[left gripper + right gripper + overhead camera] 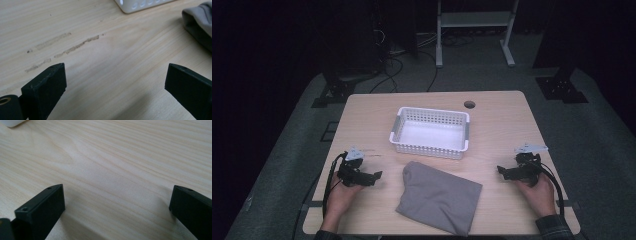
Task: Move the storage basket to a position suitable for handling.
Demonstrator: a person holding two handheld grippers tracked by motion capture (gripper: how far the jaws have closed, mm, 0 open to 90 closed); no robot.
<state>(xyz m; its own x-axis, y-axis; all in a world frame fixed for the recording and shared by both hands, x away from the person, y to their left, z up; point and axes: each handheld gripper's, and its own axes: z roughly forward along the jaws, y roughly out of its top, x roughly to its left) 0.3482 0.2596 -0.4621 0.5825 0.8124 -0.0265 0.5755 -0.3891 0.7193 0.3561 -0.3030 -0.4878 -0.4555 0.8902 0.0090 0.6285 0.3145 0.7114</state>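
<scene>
Left hand-held gripper (374, 176) is sitting near the worktop's (502, 120) left edge, toward the near-left corner, jaws pointing right toward the cloth. Left hand (343, 192) is holding it from below, cable looping off the left edge. Jaws standing wide apart w/ nothing btwn them; in the left gripper view (115, 82) bare wood is showing in the gap.

Right hand-held gripper (502, 172) is sitting near the right edge, jaws pointing left toward the cloth. Right hand (538, 192) is gripping it, dark sleeve coming in at the bottom. Jaws also spread wide, holding nothing; right gripper view (116, 202) is showing plain wood grain btwn them.

Grey folded cloth (439, 196) is lying flat at the centre of the near edge, btwn the two grippers and apart from both; its near corner is reaching almost to the near edge. In the left gripper view its edge (200, 23) is showing at upper right.

White perforated basket (430, 146) is sitting mid-worktop just behind the cloth, looking empty. Its corner (140, 5) is showing at the top of the left gripper view.

Round cable hole (469, 104) is sitting near the far edge, right of centre. Smudge marks (75, 47) are streaking the wood ahead of the left jaws.
</scene>
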